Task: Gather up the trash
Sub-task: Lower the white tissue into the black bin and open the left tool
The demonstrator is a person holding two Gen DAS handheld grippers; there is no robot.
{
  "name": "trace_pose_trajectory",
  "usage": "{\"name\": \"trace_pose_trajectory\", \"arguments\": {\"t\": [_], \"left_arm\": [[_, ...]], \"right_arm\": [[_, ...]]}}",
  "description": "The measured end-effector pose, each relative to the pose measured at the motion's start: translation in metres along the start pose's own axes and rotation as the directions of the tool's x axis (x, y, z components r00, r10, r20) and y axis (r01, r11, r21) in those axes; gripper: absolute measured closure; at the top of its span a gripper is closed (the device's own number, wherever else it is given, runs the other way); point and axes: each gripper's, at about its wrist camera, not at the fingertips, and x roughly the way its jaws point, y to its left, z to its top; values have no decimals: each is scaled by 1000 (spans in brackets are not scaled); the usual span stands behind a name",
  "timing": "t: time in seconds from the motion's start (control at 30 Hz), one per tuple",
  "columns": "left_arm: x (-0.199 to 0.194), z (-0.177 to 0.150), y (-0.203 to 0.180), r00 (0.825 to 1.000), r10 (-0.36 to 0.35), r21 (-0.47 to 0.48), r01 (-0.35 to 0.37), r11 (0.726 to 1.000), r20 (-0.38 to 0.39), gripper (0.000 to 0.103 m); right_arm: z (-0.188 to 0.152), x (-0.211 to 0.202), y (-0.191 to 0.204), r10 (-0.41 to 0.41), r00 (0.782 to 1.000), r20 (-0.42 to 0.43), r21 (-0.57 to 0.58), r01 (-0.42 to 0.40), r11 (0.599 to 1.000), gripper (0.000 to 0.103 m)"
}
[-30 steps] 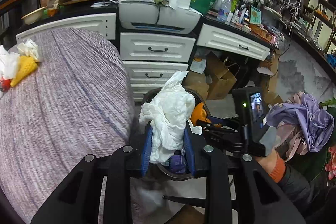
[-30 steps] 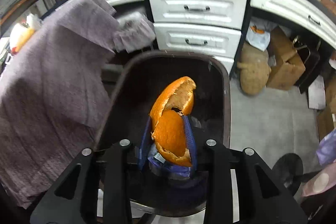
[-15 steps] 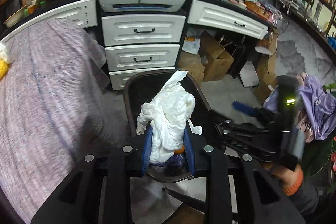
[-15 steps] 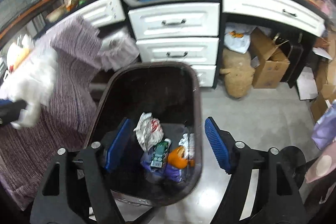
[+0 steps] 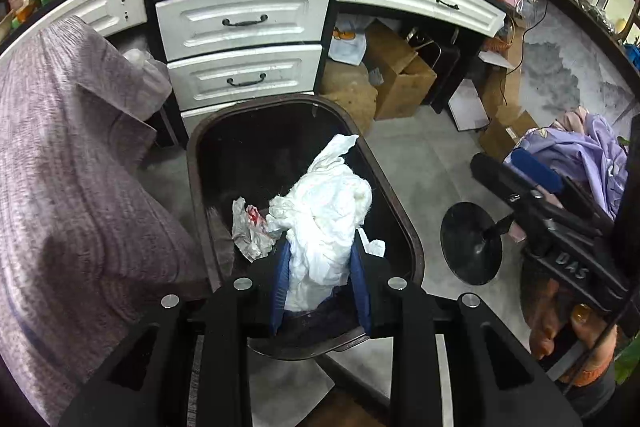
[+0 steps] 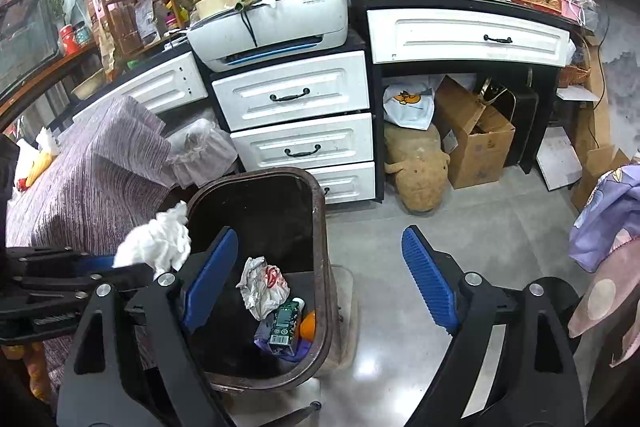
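The left hand-held gripper point(image 5: 320, 283) clamps crumpled white tissue point(image 5: 324, 219) above the dark oval bin point(image 5: 404, 227) for dropping, while the empty right hand-held gripper point(image 6: 316, 279) is opening beside it.

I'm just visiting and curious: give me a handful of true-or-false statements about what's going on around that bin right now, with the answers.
1. The left gripper is clamped on a wad of white tissue. True.
2. The right gripper holds an orange peel. False: nothing is between its blue pads, and its jaws are opening.
3. The trash bin is empty. False: it holds a crumpled wrapper, a green carton and a piece of orange peel.
4. The white tissue hangs above the bin's opening. True.
5. The bin stands in front of white drawers. True.
6. The bin is bright blue. False: it is dark brown.
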Motion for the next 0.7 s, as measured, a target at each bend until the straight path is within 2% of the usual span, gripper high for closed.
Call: {"name": "trace_pose_trajectory", "arguments": {"t": [0.2,0.33,0.43,0.47,0.5,0.7], "left_arm": [[15,-1,0,999,-20,-15,19,1000,-38,73],[18,1,-4,999,-18,1,18,1000,-38,66],[16,3,-7,999,-29,6,30,1000,-25,46],[16,3,-9,999,-33,10,34,999,-18,34],[15,3,-9,999,-34,14,34,999,-13,28],[14,-2,-15,1000,-7,47,8,999,-14,17]], "right_arm": [[0,-2,-8,-6,1000,5,25,6,1000,19],[1,-5,-12,-13,1000,12,33,13,999,19],[1,-5,-14,-16,1000,14,39,16,999,19],[1,-6,-14,-17,1000,17,43,16,999,19],[1,-6,-15,-17,1000,18,45,16,999,19],[2,-9,-21,-25,999,32,66,22,998,14]]}}
